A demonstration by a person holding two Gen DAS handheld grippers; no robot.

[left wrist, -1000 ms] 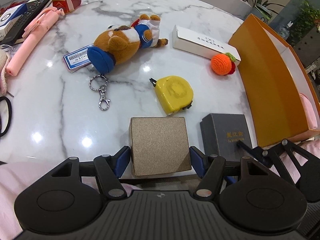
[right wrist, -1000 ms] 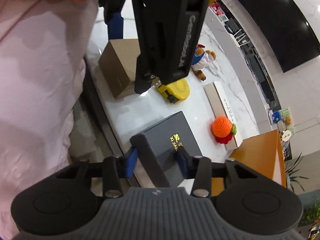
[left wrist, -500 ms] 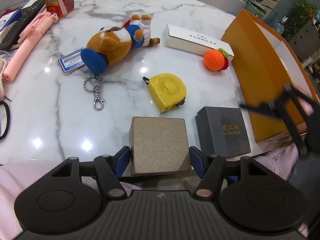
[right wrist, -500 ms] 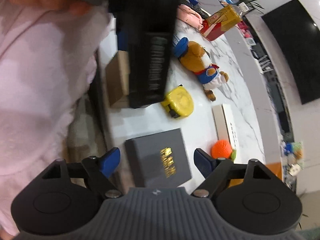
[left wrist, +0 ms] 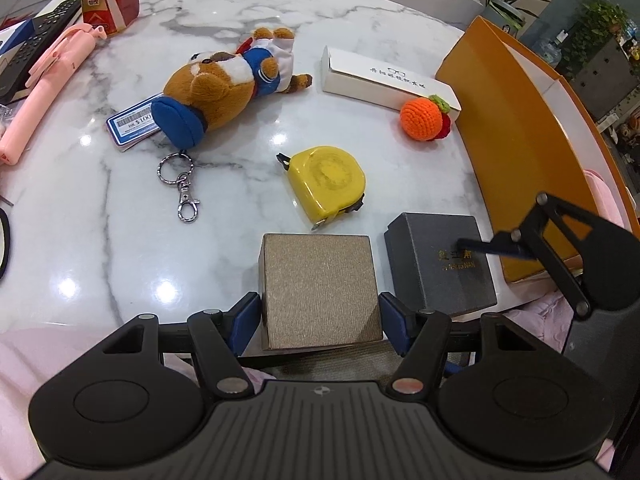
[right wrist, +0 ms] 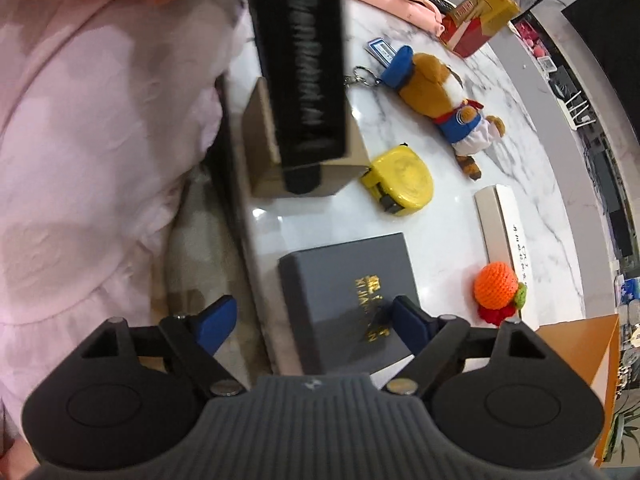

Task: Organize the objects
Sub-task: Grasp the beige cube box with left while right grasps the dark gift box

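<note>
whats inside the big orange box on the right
In the left wrist view the open orange cardboard box shows a white inner wall and a bit of something pink near its front end. Its tall near wall hides the floor and anything else inside.

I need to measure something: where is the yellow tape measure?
In the left wrist view the yellow tape measure lies mid-table, just beyond the tan box, with the dark grey box to its lower right.
</note>
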